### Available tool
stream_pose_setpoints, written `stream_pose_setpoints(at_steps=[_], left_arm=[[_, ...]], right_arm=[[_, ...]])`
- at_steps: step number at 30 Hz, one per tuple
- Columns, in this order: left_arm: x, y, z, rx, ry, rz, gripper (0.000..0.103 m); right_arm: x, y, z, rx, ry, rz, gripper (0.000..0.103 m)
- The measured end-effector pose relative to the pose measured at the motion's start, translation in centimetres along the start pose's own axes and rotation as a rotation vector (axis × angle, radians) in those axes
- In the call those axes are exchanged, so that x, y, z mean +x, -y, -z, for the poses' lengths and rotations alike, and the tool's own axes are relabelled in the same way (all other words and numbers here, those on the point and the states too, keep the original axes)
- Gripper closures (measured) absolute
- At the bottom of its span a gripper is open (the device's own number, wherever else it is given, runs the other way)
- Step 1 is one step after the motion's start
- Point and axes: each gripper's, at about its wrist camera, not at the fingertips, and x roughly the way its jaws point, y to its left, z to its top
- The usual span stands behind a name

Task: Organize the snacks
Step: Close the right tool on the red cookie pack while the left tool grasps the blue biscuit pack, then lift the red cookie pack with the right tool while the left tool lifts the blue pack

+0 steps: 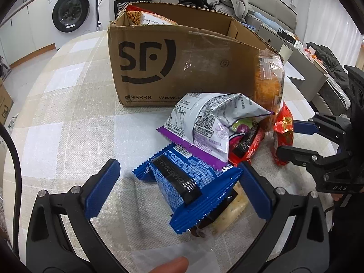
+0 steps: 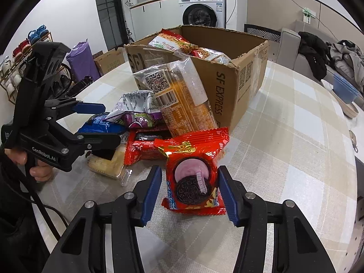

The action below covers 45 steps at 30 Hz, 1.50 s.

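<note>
Right tongs [image 2: 190, 195] apart around red cookie pack [image 2: 193, 177], left tongs [image 1: 179, 182] apart astride blue packet [image 1: 191, 182], cardboard box [image 1: 182, 63] behind

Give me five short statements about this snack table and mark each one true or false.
1. The brown cardboard box stands open with noodle packets inside. True.
2. The right tongs straddle a red cookie packet. True.
3. The left tongs are closed on the purple-and-white crisp bag. False: they are open around the blue wrapped packet.
4. The red cookie packet lies inside the box. False: it is on the checked tablecloth.
5. The washing machine door is open. False: shut.
</note>
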Motion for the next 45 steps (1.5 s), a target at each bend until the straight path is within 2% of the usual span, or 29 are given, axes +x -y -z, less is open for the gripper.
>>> stream_pose_setpoints(at_steps=[4, 12, 19, 20, 30, 45], left_arm=[[0.7, -0.1, -0.4, 0.005, -0.008, -0.001, 0.013], [1.1, -0.2, -0.9, 0.035, 0.011, 0.009, 0.027], [0.3, 0.1, -0.7, 0.051, 0.051, -0.002, 0.050], [0.4, 0.0, -0.9, 0.050, 0.047, -0.009, 0.058], [-0.6, -0.4, -0.3, 0.045, 0.068, -0.006, 0.059], [-5.6, -0.6, 0.7, 0.033, 0.149, -0.019, 0.059]], right_arm=[[0.0, -0.2, 0.1, -0.012, -0.001, -0.002, 0.054], [-0.1, -0.2, 0.2, -0.026, 0.004, -0.005, 0.057], [-0.2, -1.0, 0.4, -0.061, 0.014, -0.024, 0.058], [-0.2, -1.1, 0.4, -0.065, 0.015, -0.026, 0.058], [-1.1, -1.0, 0.5, -0.067, 0.049, -0.028, 0.058], [-3.1, -1.3, 0.4, -0.075, 0.145, -0.057, 0.058]])
